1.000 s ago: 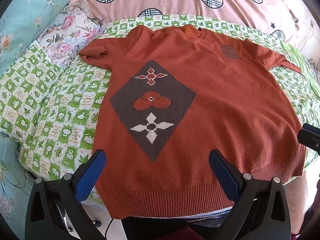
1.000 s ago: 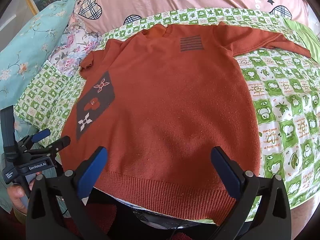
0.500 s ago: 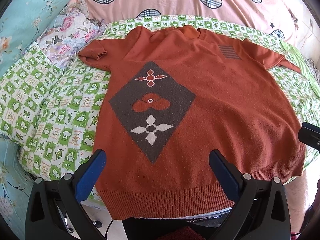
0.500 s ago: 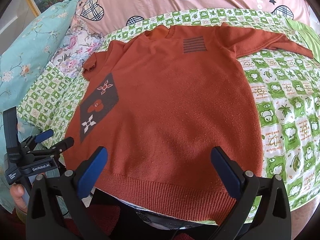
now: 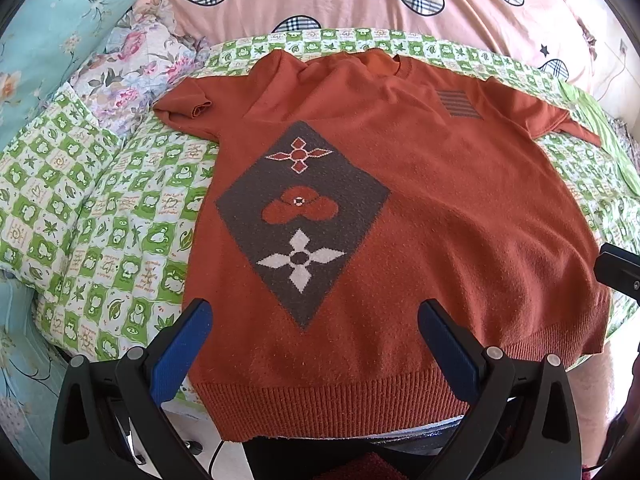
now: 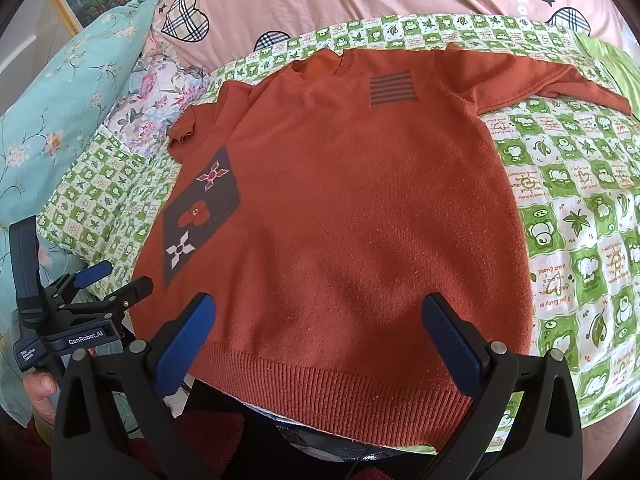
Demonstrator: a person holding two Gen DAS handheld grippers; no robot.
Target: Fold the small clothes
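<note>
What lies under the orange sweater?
The orange sweater lies flat on a green checked quilt, which shows around it; whatever is beneath its body is covered.

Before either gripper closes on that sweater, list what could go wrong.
1. The ribbed hem hangs over the bed edge, so a one-sided pull could drag the orange sweater off.
2. The left sleeve is curled and may fold in crooked.
3. Both the left gripper and the right gripper are open; either might pinch the green checked sheet too.
</note>
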